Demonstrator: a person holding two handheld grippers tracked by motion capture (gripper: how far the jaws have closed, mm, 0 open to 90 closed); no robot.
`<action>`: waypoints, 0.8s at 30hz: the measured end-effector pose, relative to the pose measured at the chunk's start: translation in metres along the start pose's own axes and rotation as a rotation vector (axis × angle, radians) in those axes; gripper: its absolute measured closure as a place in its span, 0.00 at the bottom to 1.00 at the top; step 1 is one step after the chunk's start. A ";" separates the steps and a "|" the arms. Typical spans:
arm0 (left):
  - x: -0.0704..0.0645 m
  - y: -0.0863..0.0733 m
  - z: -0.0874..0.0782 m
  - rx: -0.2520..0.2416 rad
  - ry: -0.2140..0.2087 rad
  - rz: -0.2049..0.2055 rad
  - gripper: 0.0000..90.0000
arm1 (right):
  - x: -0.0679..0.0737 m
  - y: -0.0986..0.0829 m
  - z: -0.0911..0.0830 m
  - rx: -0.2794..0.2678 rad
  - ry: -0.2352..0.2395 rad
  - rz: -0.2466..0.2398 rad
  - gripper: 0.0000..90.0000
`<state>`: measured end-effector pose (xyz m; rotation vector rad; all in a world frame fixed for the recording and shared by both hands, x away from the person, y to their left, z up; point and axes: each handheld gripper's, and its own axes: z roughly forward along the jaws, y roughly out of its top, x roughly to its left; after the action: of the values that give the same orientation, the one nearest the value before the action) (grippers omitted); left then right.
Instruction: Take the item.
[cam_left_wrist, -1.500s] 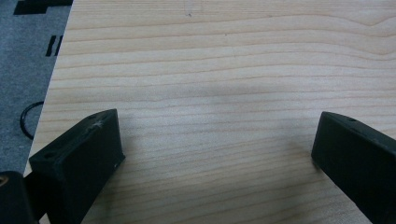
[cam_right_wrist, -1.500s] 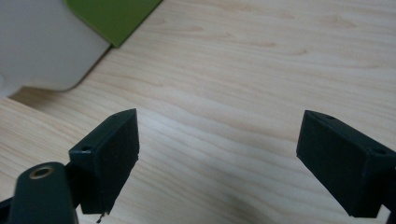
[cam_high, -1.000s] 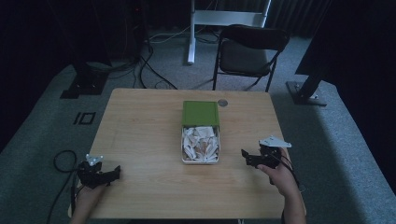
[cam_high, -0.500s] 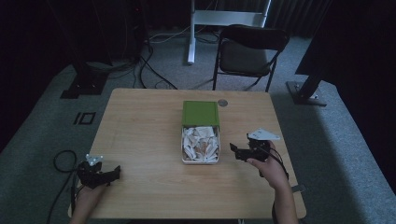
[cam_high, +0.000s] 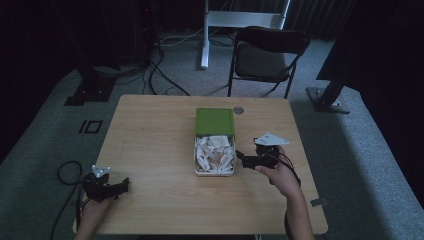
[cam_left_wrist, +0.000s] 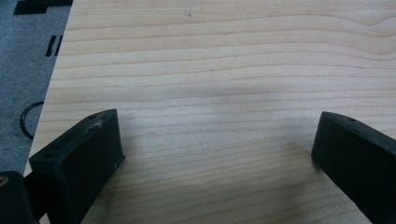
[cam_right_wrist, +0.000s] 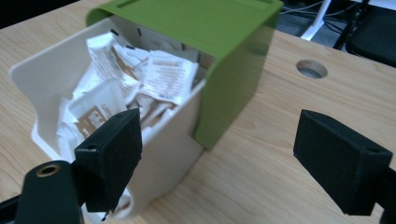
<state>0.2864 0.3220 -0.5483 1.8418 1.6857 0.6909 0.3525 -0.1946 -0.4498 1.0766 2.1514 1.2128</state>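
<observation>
A white box (cam_high: 200, 171) sits mid-table, its green lid (cam_high: 214, 121) covering the far half. Several white and brown paper packets (cam_high: 215, 152) fill the uncovered near half. My right gripper (cam_high: 241, 159) is open just right of the box, jaws pointing at its side wall. In the right gripper view the box wall (cam_right_wrist: 168, 149), the lid (cam_right_wrist: 219, 28) and the packets (cam_right_wrist: 161, 74) lie close ahead of the right gripper (cam_right_wrist: 224, 158), whose left jaw overlaps the wall. My left gripper (cam_high: 121, 186) rests open near the table's front left corner, and in its own view the left gripper (cam_left_wrist: 215, 154) holds nothing.
A round cable hole (cam_high: 238, 110) lies in the table (cam_high: 150, 130) beyond the lid. Behind the table stands a dark folding chair (cam_high: 267, 52). Stand bases (cam_high: 87, 92) and cables lie on the carpet at the left, and another base (cam_high: 325, 100) at the right.
My right gripper has moved left across the table, closing in on the box's right side. The left gripper has stayed in place.
</observation>
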 end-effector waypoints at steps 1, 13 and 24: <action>0.000 0.000 0.000 0.000 0.000 0.000 0.03 | 0.001 0.002 0.001 -0.002 0.004 -0.003 0.17; 0.000 0.000 0.000 -0.001 0.000 -0.001 0.03 | 0.021 0.017 0.015 -0.014 0.075 -0.010 0.17; 0.000 0.000 0.000 -0.001 0.000 0.000 0.03 | 0.042 0.029 0.033 -0.006 0.120 -0.035 0.20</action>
<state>0.2865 0.3220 -0.5483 1.8416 1.6852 0.6918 0.3623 -0.1354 -0.4422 0.9818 2.2453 1.2968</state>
